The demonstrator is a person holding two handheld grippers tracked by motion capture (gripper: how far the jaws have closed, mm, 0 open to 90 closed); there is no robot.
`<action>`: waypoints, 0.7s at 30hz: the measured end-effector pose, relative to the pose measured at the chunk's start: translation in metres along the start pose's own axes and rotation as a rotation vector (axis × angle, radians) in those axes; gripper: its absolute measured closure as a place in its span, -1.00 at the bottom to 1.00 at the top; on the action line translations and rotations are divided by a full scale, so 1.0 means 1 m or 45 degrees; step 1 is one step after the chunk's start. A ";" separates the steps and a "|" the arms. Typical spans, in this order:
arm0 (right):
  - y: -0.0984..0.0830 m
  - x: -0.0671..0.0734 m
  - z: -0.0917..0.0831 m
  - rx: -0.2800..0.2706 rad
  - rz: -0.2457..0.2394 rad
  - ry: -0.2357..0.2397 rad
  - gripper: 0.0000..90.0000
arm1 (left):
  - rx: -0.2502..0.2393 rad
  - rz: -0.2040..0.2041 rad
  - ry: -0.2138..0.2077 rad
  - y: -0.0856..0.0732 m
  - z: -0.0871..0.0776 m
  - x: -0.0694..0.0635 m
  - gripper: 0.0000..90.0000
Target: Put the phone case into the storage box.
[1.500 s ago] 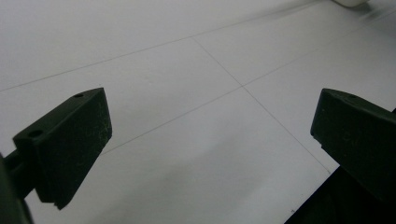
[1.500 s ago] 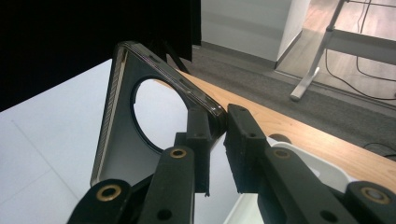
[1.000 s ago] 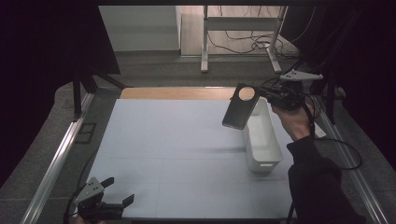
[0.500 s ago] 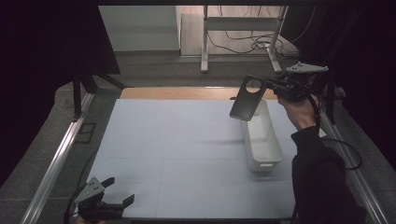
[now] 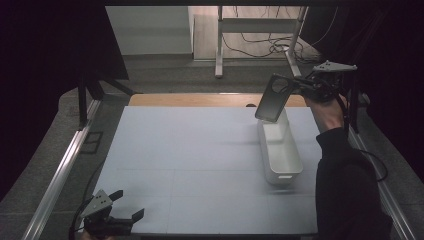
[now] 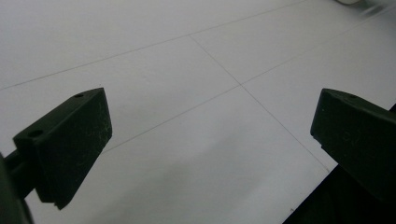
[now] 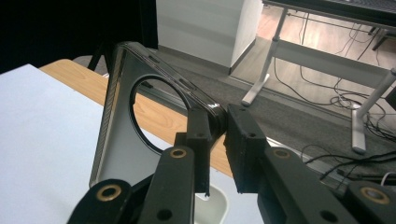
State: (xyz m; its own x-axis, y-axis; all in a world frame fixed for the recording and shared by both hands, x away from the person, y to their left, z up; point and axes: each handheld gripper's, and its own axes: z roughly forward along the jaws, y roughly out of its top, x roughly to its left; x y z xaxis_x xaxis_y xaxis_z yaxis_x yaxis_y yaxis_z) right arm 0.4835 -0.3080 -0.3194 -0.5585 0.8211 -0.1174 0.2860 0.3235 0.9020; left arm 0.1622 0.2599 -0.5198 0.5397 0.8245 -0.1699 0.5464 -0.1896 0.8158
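A dark phone case (image 5: pixel 273 98) with a round camera hole hangs in the air over the far end of a white bin (image 5: pixel 280 150). My right gripper (image 5: pixel 302 85) is shut on the case's top corner. In the right gripper view the case (image 7: pixel 126 121) stands tilted, pinched at its corner between the jaws of my right gripper (image 7: pixel 219 140). My left gripper (image 5: pixel 129 206) rests open at the table's near left edge. In the left gripper view, the left gripper (image 6: pixel 210 130) has wide-apart jaws with nothing between them, over bare white table (image 6: pixel 187 70).
The white table top (image 5: pixel 190 150) has a wooden strip (image 5: pixel 200 100) along its far edge. Metal rails (image 5: pixel 60 170) run down both sides. Beyond the table stand desk legs (image 5: pixel 219 45) and loose cables (image 5: pixel 260 45) on the floor.
My right gripper has lifted the phone case and carried it right and farther back, above the bin's far end. The left gripper has stayed put.
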 end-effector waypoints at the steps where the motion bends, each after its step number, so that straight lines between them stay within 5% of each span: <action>1: 0.000 -0.005 0.003 0.008 -0.013 -0.012 0.77 | 0.001 -0.001 -0.001 0.000 0.000 0.000 -1.00; 21: -0.012 -0.032 0.027 0.052 -0.061 -0.080 0.77 | -0.001 -0.028 0.000 0.000 0.000 0.002 -1.00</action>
State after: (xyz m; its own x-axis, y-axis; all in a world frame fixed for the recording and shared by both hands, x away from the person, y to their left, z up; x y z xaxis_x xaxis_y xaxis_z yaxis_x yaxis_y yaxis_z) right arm 0.5191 -0.3257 -0.3378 -0.5231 0.8315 -0.1872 0.2922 0.3813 0.8770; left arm 0.1627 0.2616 -0.5203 0.5276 0.8284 -0.1881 0.5577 -0.1708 0.8123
